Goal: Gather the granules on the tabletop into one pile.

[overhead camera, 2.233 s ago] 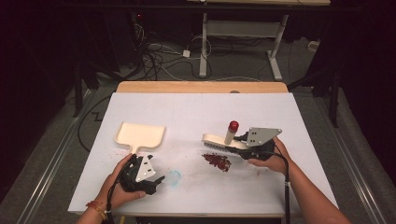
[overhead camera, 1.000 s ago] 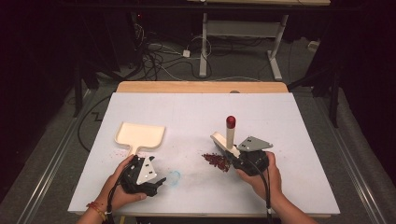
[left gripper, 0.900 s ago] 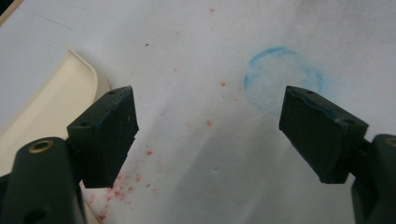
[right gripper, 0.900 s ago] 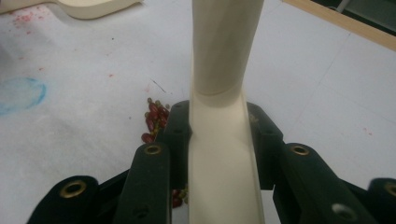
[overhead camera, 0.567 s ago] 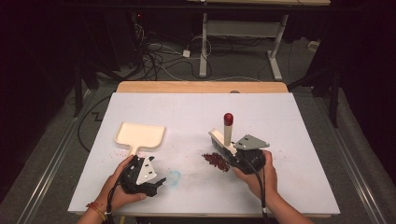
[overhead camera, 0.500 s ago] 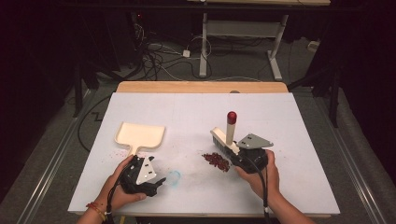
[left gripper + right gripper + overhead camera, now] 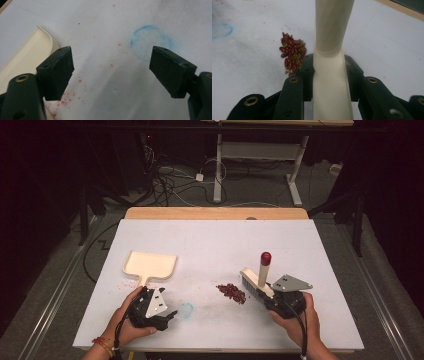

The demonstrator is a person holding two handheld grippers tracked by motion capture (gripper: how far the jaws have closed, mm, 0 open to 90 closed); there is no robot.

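Your right claw clamps the brush beside beans; left claw gapes over the stained table, cables behind.

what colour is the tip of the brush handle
Dark red, on a cream brush; clearest in the high view.

A blue ring is being seen drawn on the white table (faint red specks nearby); cables are being seen tangled on the floor beyond.

dustpan: 1 | brush: 1 | bean pile: 1 | blue ring mark: 1 | table: 1
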